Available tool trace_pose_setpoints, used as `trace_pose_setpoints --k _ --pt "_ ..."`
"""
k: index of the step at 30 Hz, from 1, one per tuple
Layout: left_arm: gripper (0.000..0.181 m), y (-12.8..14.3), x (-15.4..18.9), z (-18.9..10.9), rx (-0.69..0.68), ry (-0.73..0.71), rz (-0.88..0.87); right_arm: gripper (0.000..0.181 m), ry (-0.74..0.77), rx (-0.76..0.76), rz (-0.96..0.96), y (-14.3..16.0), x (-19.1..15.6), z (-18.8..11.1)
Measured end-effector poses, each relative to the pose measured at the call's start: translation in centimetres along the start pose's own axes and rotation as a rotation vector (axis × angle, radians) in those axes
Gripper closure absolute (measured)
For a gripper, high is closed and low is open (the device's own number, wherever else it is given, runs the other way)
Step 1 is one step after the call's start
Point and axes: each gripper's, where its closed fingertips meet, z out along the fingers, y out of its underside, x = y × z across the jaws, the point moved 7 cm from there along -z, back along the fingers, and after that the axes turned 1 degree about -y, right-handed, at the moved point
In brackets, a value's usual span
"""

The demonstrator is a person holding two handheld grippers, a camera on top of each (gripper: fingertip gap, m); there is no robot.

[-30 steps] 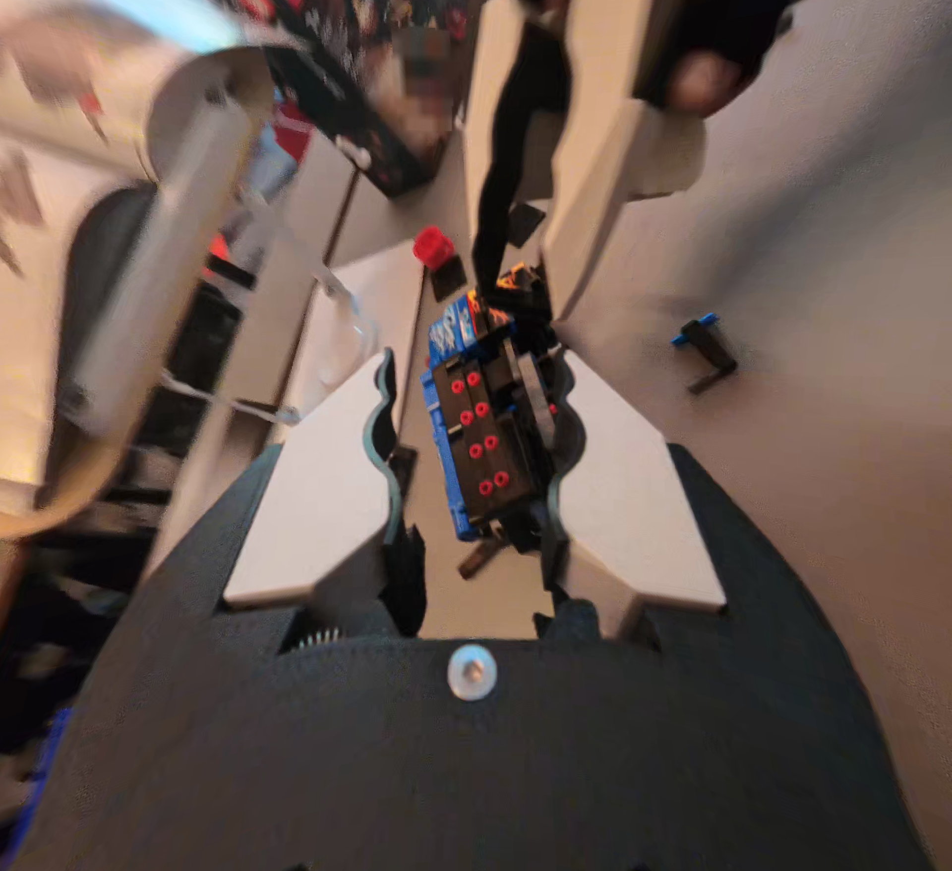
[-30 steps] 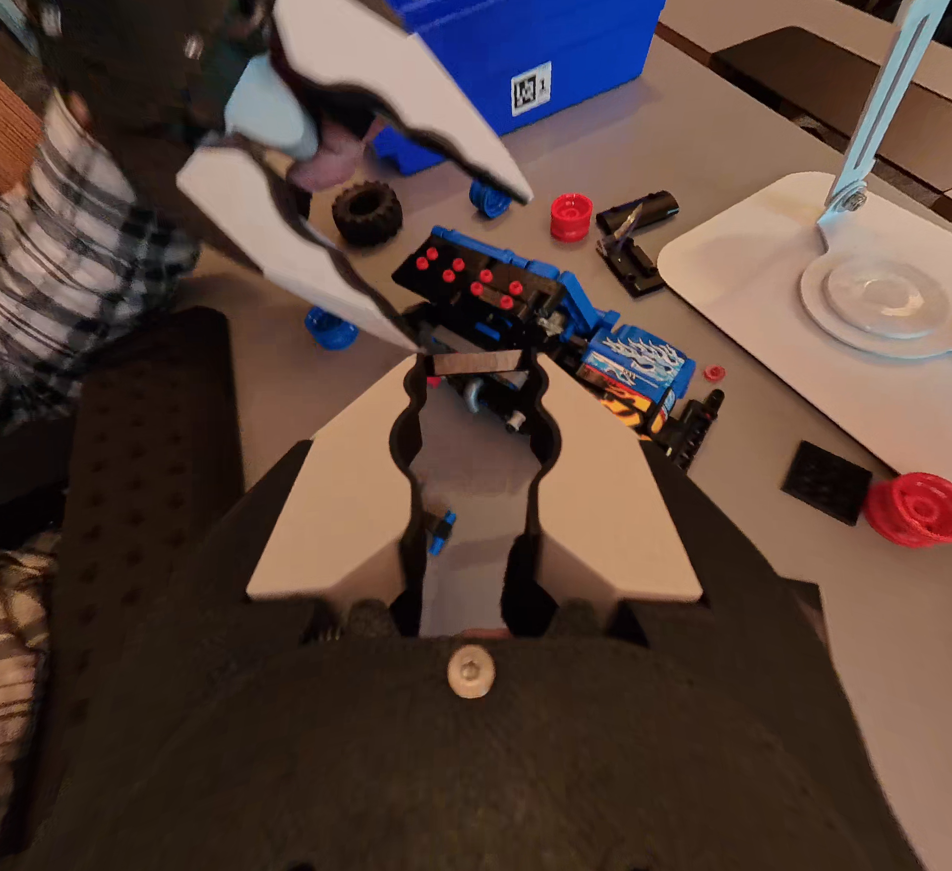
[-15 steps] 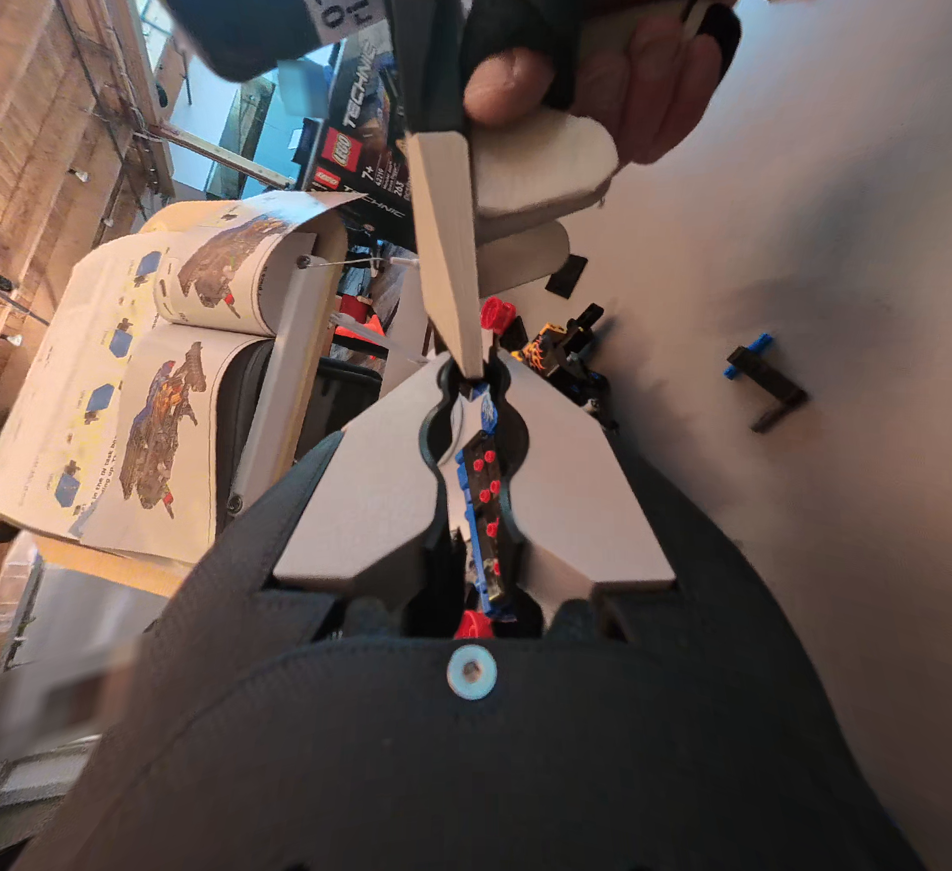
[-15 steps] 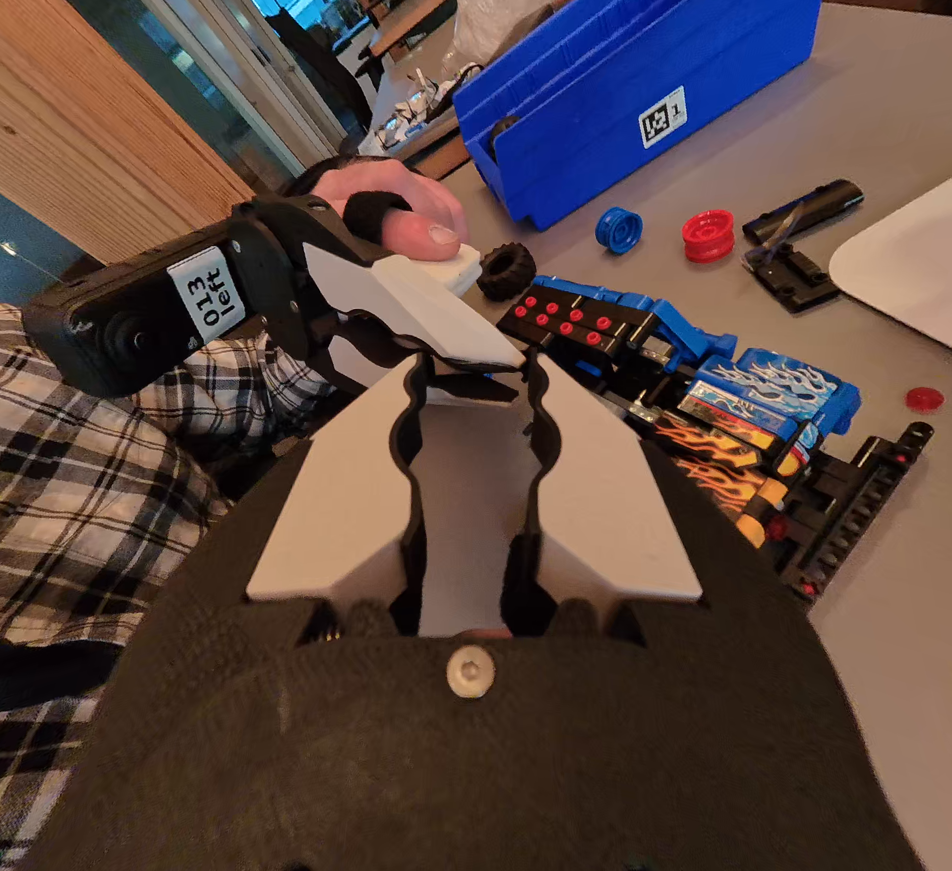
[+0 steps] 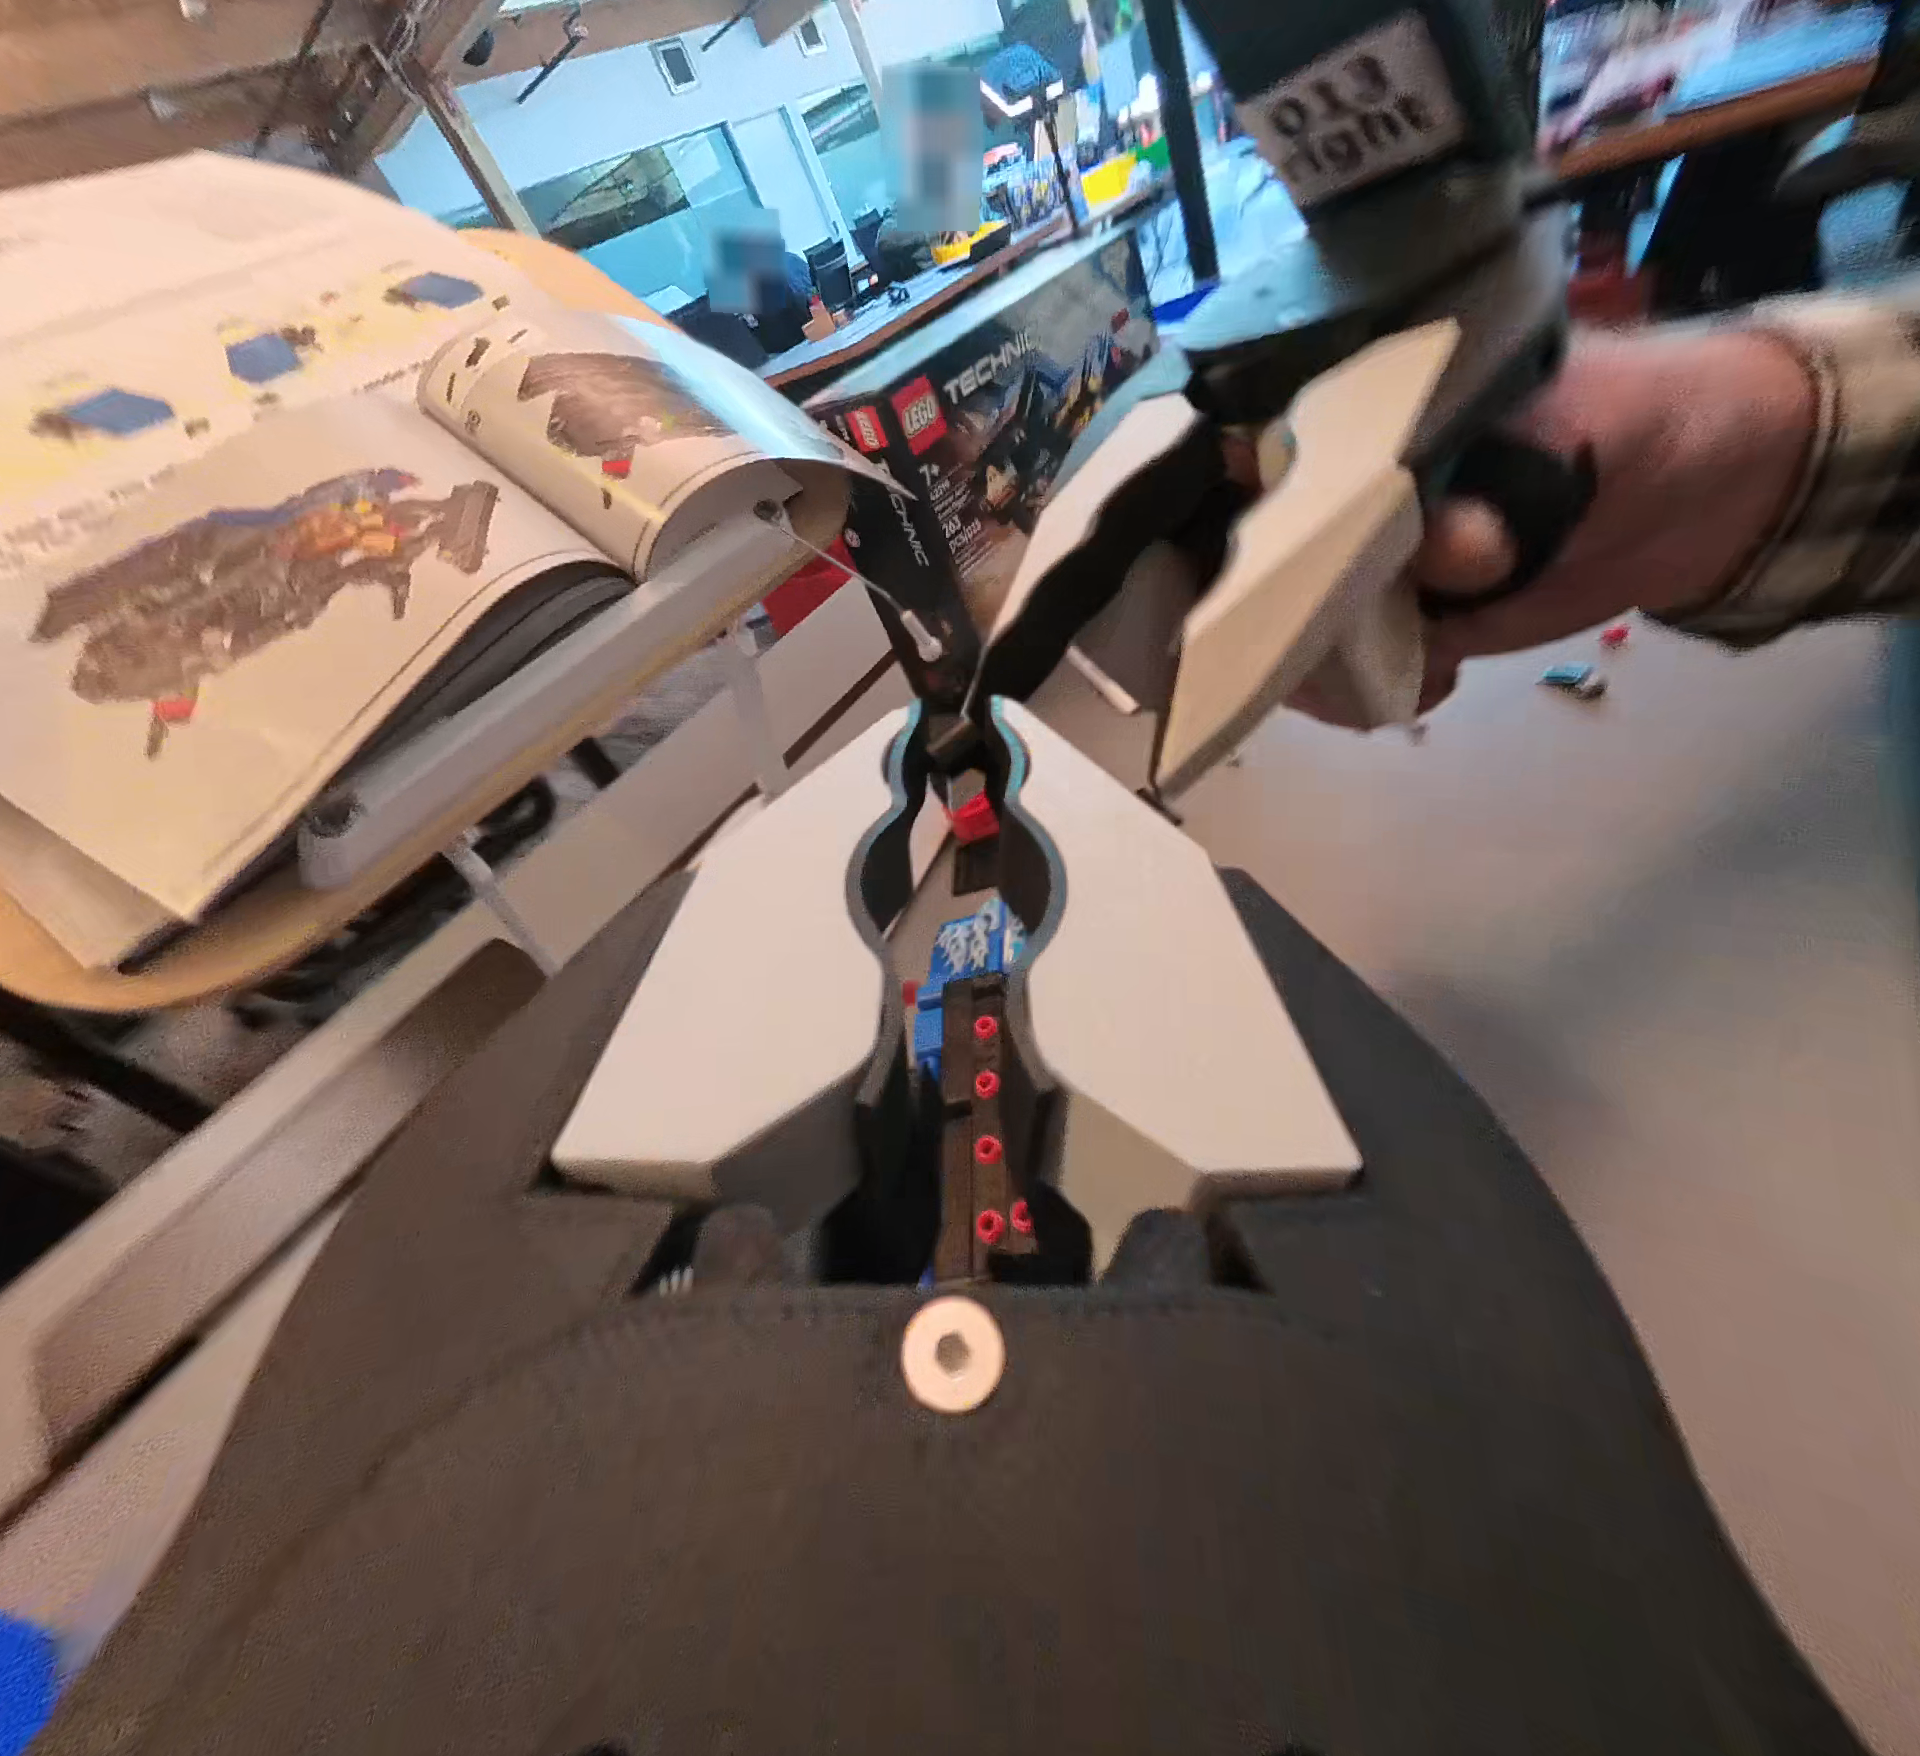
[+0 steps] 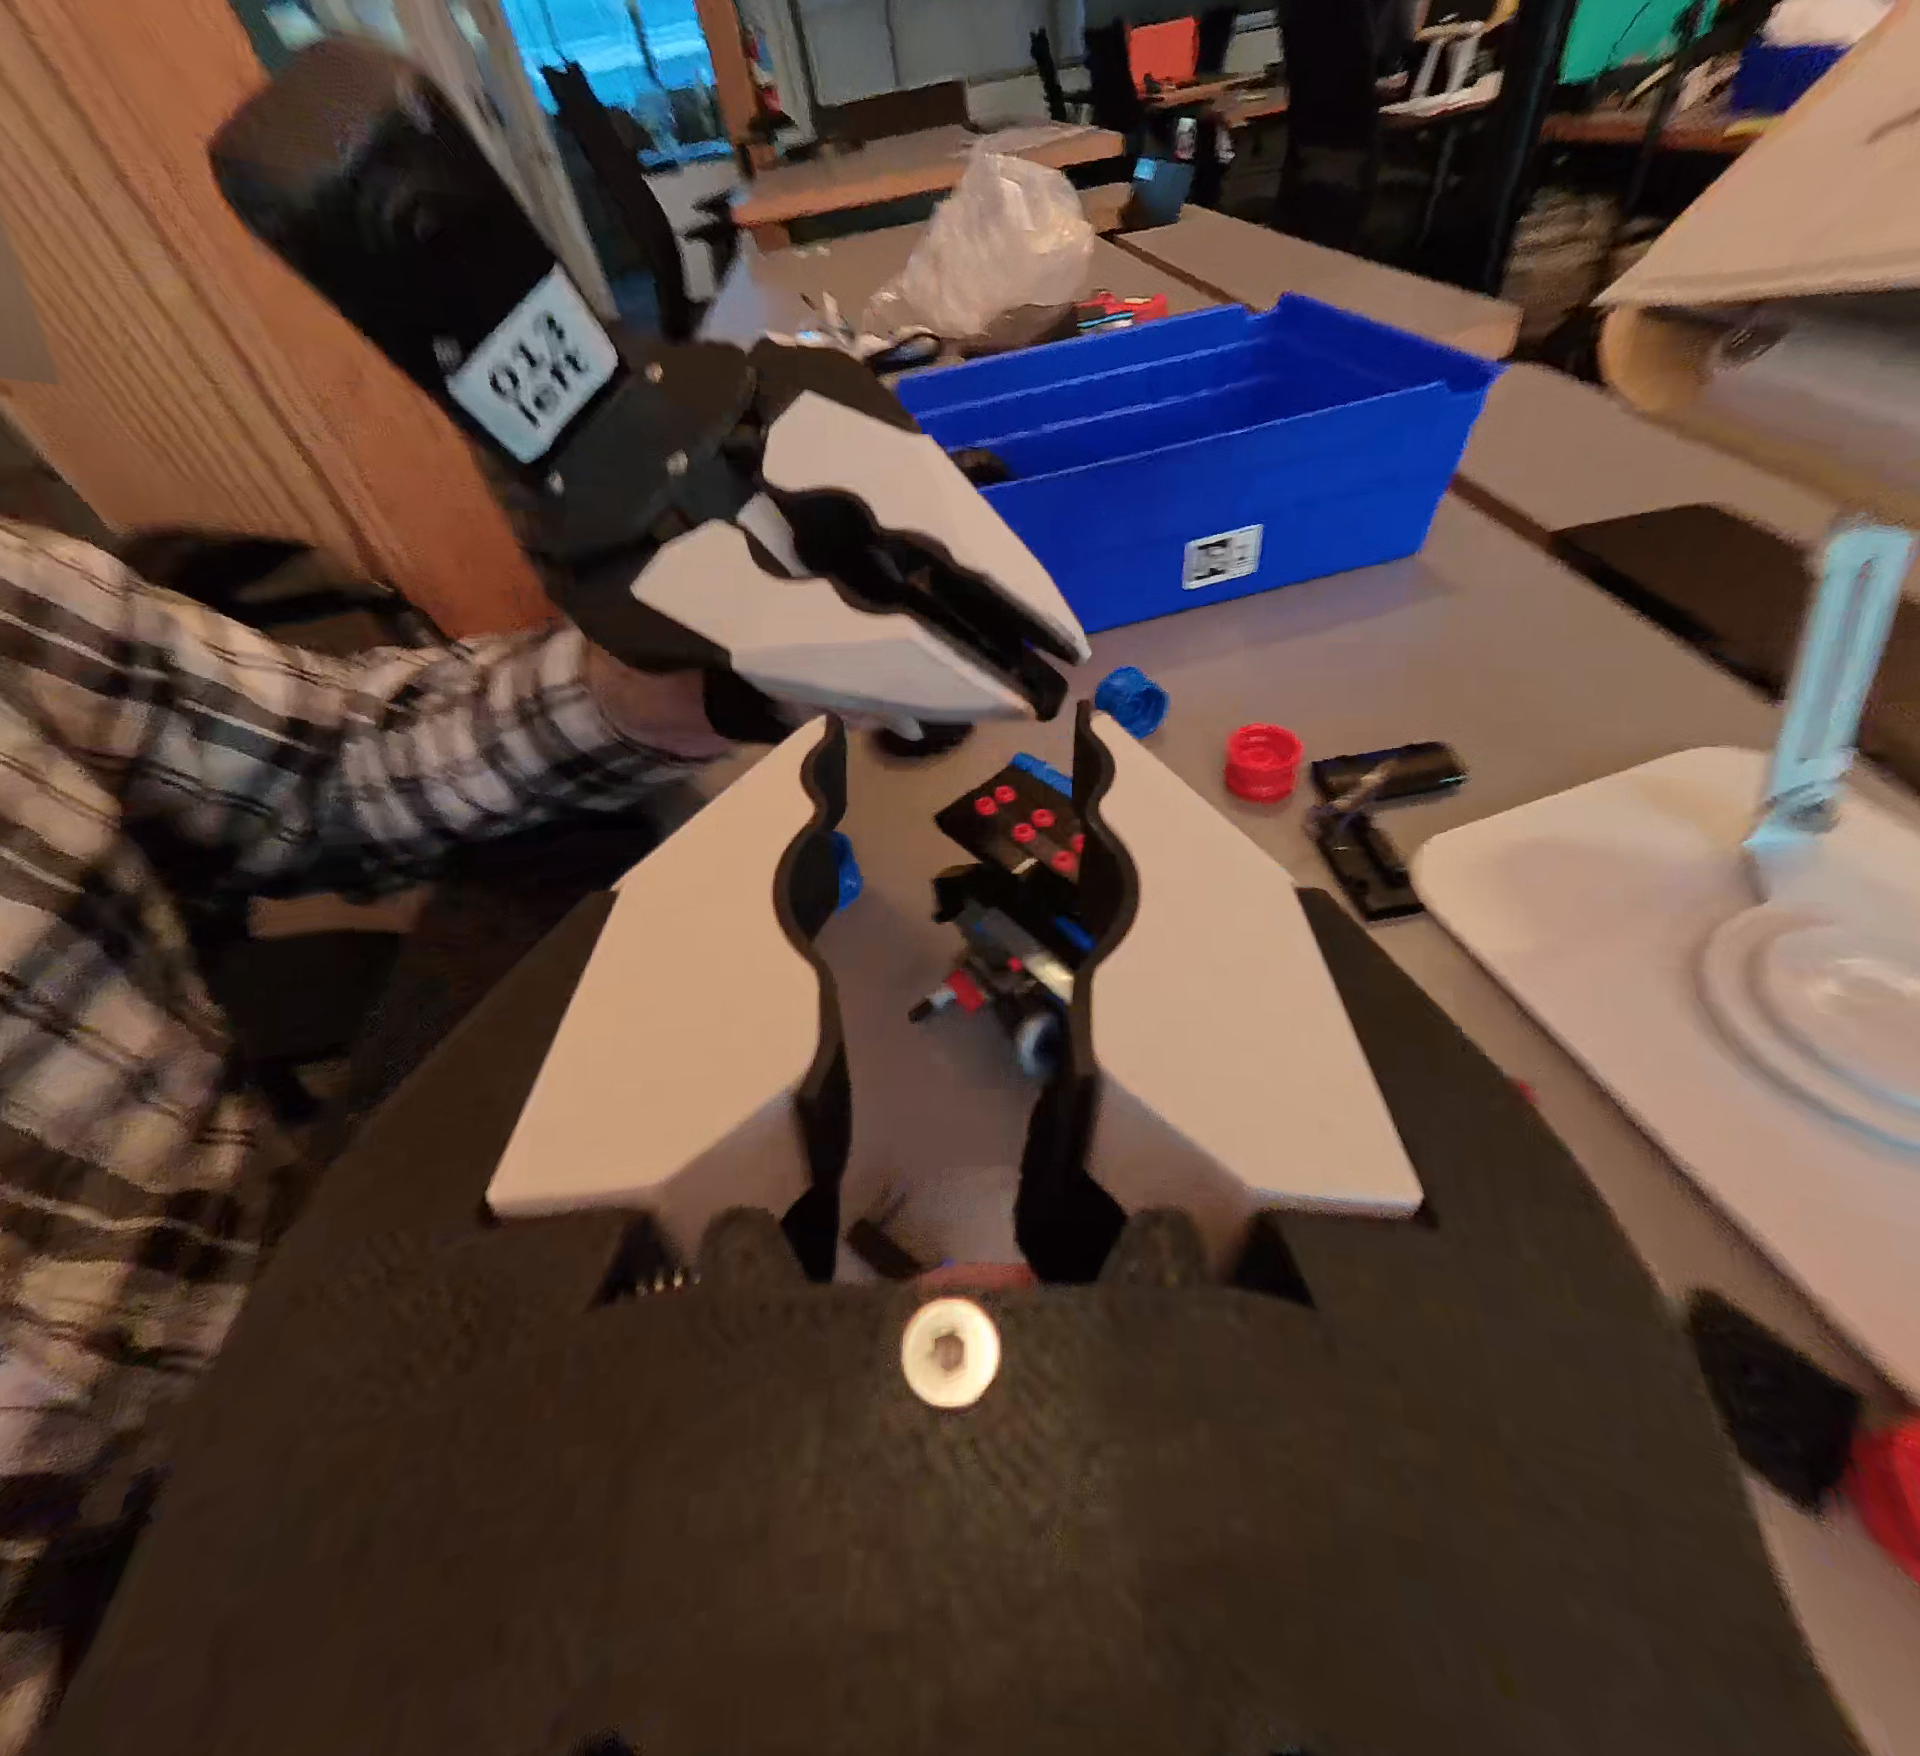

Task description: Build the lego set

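Observation:
The blue and black lego model (image 6: 1013, 833), with red pins on top, lies on the grey table. In the left wrist view it shows through the gap between my fingers (image 5: 977, 1072). My left gripper (image 5: 954, 732) is shut on a small black lego piece (image 5: 948, 738) and holds it above the model. It also shows in the right wrist view (image 6: 1047, 667). My right gripper (image 6: 956, 740) is open and empty, with the model between its fingers below. Its white fingers (image 5: 1299, 543) hang tip to tip with my left gripper.
A blue bin (image 6: 1195, 480) stands behind the model. A blue hub (image 6: 1132, 698), a red hub (image 6: 1262, 761) and black parts (image 6: 1382, 776) lie beside it. A white stand base (image 6: 1662, 927) is at the right. It holds an open instruction booklet (image 5: 312, 511), with the set's box (image 5: 987, 439) behind. The tips of both grippers are at nearly the same place. From either gripper's tips it is about 20 cm to the red hub (image 6: 1262, 761).
My left gripper has shut on the small black piece and lifted it off the table, tilting its view upward. My right gripper stayed open and now faces it tip to tip over the model.

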Motion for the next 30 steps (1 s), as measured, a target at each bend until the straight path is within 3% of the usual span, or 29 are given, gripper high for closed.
trace_pose_setpoints --k 4,9,17,30 --pt "0.173 0.0 -1.2 -0.3 0.062 0.034 -0.218 0.141 0.215 -0.104 -0.32 -0.1 0.2 0.8" --pt "0.173 -0.2 -1.9 -0.8 0.11 0.05 -0.355 0.15 0.431 -0.176 -0.654 -1.1 -0.6 2.8" --pt "0.173 -0.3 -2.7 -1.3 0.187 0.097 -0.551 0.172 0.579 -0.193 -0.826 -1.9 -0.7 4.5" --pt "0.173 0.0 -3.3 -1.2 0.244 0.195 -0.732 0.175 0.607 -0.194 -0.876 -2.1 -0.9 4.6"
